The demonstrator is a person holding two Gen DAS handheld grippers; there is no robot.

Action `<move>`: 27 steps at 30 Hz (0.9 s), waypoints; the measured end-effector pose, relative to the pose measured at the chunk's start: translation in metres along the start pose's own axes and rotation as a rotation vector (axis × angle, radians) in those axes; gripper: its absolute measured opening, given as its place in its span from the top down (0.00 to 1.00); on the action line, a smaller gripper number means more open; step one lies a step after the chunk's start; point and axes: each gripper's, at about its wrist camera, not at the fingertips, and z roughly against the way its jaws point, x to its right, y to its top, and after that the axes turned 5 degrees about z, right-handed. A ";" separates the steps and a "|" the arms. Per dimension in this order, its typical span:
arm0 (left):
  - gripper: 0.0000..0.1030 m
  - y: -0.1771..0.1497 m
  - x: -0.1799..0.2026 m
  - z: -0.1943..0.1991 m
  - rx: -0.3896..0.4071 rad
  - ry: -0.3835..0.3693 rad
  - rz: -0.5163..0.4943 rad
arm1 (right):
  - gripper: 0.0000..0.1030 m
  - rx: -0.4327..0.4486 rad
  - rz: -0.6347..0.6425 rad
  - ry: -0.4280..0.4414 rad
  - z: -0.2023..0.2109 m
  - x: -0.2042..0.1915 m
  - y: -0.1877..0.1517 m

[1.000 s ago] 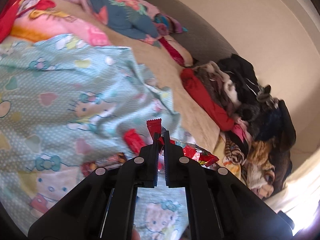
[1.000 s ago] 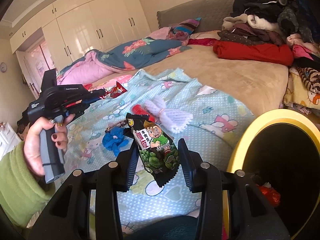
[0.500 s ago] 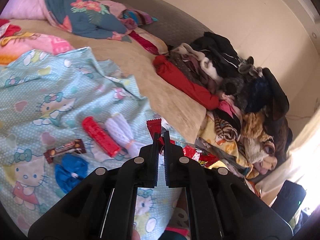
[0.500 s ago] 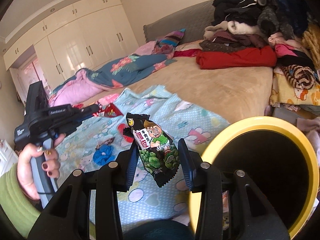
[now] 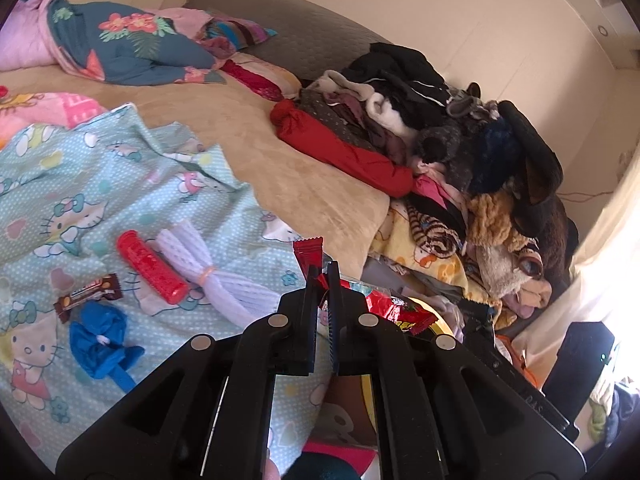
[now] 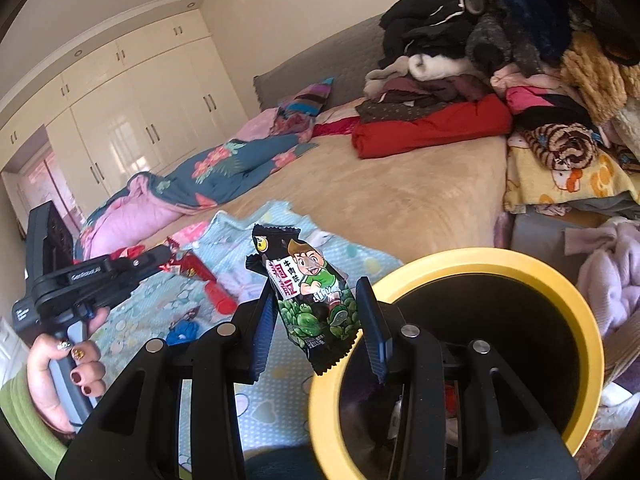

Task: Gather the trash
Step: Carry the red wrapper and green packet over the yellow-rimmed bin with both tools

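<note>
My left gripper (image 5: pixel 322 276) is shut on a red snack wrapper (image 5: pixel 310 252), held above the bed's near edge; it also shows in the right wrist view (image 6: pixel 170 258). My right gripper (image 6: pixel 316 304) is shut on a black and green snack packet (image 6: pixel 312 296), held over the left rim of the yellow bin (image 6: pixel 472 258). On the Hello Kitty sheet (image 5: pixel 60 184) lie a red tube (image 5: pixel 152 268), a white net sleeve (image 5: pixel 216 276), a brown bar wrapper (image 5: pixel 88 298) and a crumpled blue piece (image 5: pixel 100 340).
A pile of clothes (image 5: pixel 440 140) and a red garment (image 5: pixel 344 152) cover the bed's right side. A floral quilt (image 5: pixel 120 48) lies at the far end. White wardrobes (image 6: pixel 132 120) stand behind. The bin's rim also peeks out below my left gripper (image 5: pixel 428 308).
Both grippers have swung right toward the bin with their wrappers. The bin's mouth now sits closer under the right gripper's packet.
</note>
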 end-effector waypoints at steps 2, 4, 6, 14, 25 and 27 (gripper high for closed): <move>0.99 -0.002 0.006 -0.001 -0.003 -0.005 -0.011 | 0.64 0.005 -0.009 -0.010 0.002 0.006 0.001; 0.99 -0.005 0.012 -0.002 -0.006 -0.007 -0.026 | 0.64 0.009 -0.015 -0.019 0.004 0.011 0.003; 0.99 -0.006 0.016 -0.003 -0.009 -0.010 -0.036 | 0.64 0.015 -0.022 -0.028 0.007 0.015 0.003; 0.99 -0.014 0.035 -0.008 -0.024 -0.018 -0.092 | 0.64 0.034 -0.052 -0.057 0.015 0.032 0.006; 0.99 -0.033 0.056 -0.020 -0.069 -0.032 -0.163 | 0.64 0.040 -0.110 -0.100 0.023 0.060 0.005; 0.99 -0.037 0.061 -0.023 -0.078 -0.037 -0.176 | 0.64 0.036 -0.122 -0.106 0.024 0.065 0.004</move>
